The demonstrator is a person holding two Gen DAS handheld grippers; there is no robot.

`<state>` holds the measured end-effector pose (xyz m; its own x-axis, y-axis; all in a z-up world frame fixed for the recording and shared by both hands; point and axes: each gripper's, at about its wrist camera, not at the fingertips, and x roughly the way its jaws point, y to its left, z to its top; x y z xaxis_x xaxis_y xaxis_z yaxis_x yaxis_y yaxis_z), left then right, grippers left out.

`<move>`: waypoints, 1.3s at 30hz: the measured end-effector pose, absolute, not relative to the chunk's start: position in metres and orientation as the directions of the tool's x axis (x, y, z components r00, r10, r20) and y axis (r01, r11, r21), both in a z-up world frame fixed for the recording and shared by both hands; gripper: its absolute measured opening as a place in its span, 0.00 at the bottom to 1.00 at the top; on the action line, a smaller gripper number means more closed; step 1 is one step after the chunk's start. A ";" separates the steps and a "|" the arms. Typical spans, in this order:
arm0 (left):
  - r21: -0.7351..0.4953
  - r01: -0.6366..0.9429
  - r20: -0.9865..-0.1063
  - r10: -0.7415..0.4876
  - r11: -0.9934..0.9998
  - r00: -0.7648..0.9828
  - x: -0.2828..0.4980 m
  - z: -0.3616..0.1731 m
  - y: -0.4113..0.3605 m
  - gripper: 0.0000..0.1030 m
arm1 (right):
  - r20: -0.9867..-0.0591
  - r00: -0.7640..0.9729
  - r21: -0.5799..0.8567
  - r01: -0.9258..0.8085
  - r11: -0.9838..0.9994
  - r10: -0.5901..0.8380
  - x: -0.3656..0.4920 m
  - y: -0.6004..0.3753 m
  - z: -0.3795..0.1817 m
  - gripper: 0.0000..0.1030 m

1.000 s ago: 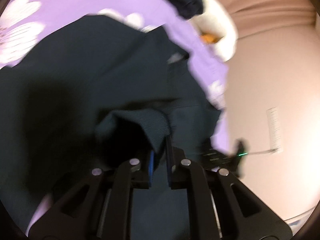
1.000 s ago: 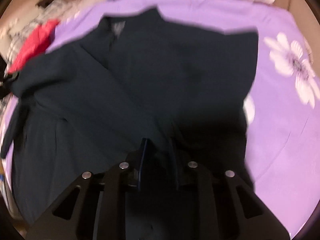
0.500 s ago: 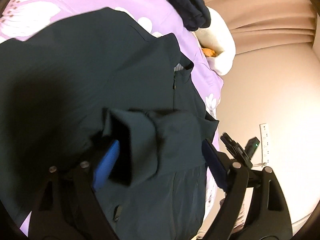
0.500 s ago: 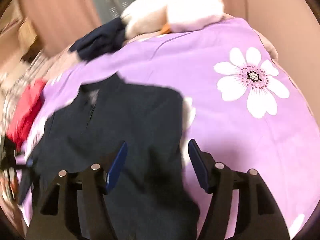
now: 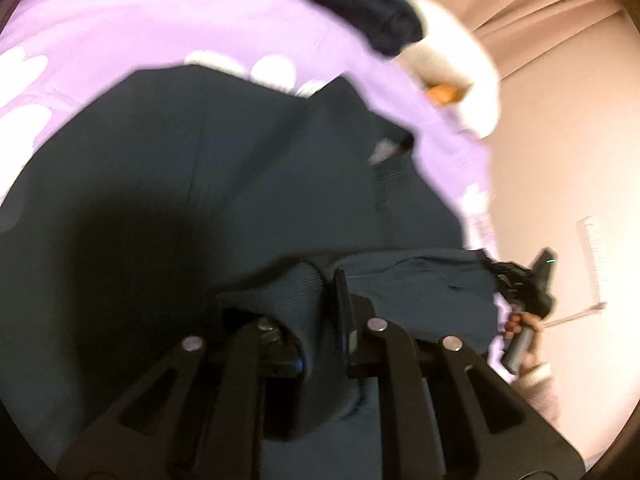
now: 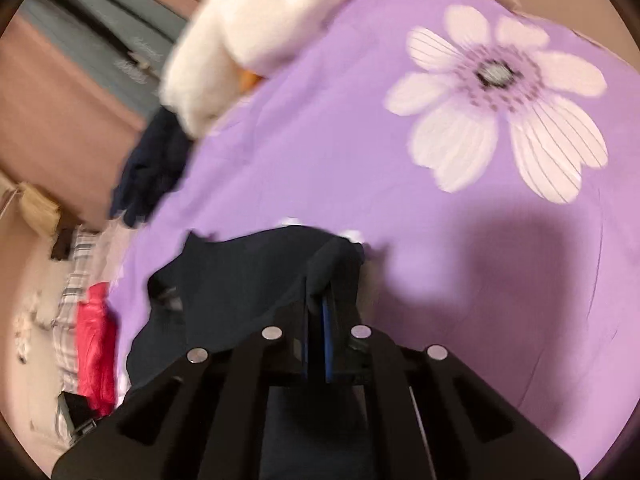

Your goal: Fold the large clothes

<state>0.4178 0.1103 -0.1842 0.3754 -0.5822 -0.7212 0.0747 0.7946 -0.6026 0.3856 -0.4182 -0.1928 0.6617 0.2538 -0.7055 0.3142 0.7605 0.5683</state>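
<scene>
Dark teal fabric jacket [image 5: 248, 184], spread on our purple flower-print bedsheet [image 6: 400, 184].
We hold it at two places: left tongs [image 5: 320, 320] closing, ribbed cuff between them; right tongs [image 6: 318, 312] clenched on a jacket edge. White plush toy [image 6: 256, 28] and navy bundled garment [image 6: 152, 168] lie beyond.

Jacket [image 5: 248, 184]: dark teal-green. Bedsheet [image 6: 360, 152]: lilac, white flower print. Soft toy [image 6: 248, 36]: white, orange part. Cloth [image 6: 96, 344] at bedside: red.
</scene>
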 end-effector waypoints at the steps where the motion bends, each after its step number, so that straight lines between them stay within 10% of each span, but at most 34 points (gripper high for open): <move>1: -0.590 0.057 -0.739 -0.567 0.806 0.365 0.423 -0.188 0.108 0.12 | -0.746 0.630 0.509 0.334 0.793 0.213 0.390 -0.414 -0.199 0.06; 4: -0.635 0.018 -0.726 -0.604 0.772 0.330 0.422 -0.192 0.113 0.34 | -0.757 0.631 0.466 0.343 0.815 0.167 0.389 -0.409 -0.194 0.22; 6: -0.681 0.022 -0.680 -0.643 0.732 0.352 0.410 -0.183 0.123 0.74 | -0.742 0.659 0.447 0.348 0.824 0.125 0.378 -0.413 -0.179 0.38; 7: -0.690 0.038 -0.662 -0.651 0.723 0.371 0.400 -0.178 0.128 0.77 | -0.715 0.690 0.437 0.320 0.841 0.109 0.368 -0.412 -0.164 0.38; 14: -0.741 0.067 -0.613 -0.715 0.668 0.336 0.365 -0.185 0.132 0.66 | -0.726 0.622 0.349 -0.033 0.936 0.293 0.316 -0.358 -0.145 0.38; 18: -0.763 0.061 -0.593 -0.735 0.643 0.328 0.360 -0.192 0.126 0.12 | -0.747 0.561 0.312 -0.176 0.934 0.355 0.303 -0.309 -0.163 0.31; 28: -0.489 0.340 -0.790 -0.573 0.803 0.218 0.311 -0.186 0.120 0.09 | -0.903 0.333 0.205 -0.225 0.953 0.272 0.296 -0.295 -0.201 0.00; 32: -0.551 0.297 -0.743 -0.620 0.780 0.252 0.310 -0.179 0.130 0.29 | -0.906 0.369 0.097 -0.295 0.950 0.207 0.279 -0.279 -0.181 0.12; 34: -0.622 0.253 -0.678 -0.671 0.741 0.299 0.309 -0.172 0.142 0.74 | -0.869 0.409 0.116 -0.380 0.918 0.279 0.269 -0.261 -0.164 0.27; 39: -0.788 0.120 -0.530 -0.765 0.604 0.367 0.320 -0.173 0.166 0.82 | -0.837 0.443 0.074 -0.494 0.867 0.323 0.269 -0.219 -0.153 0.35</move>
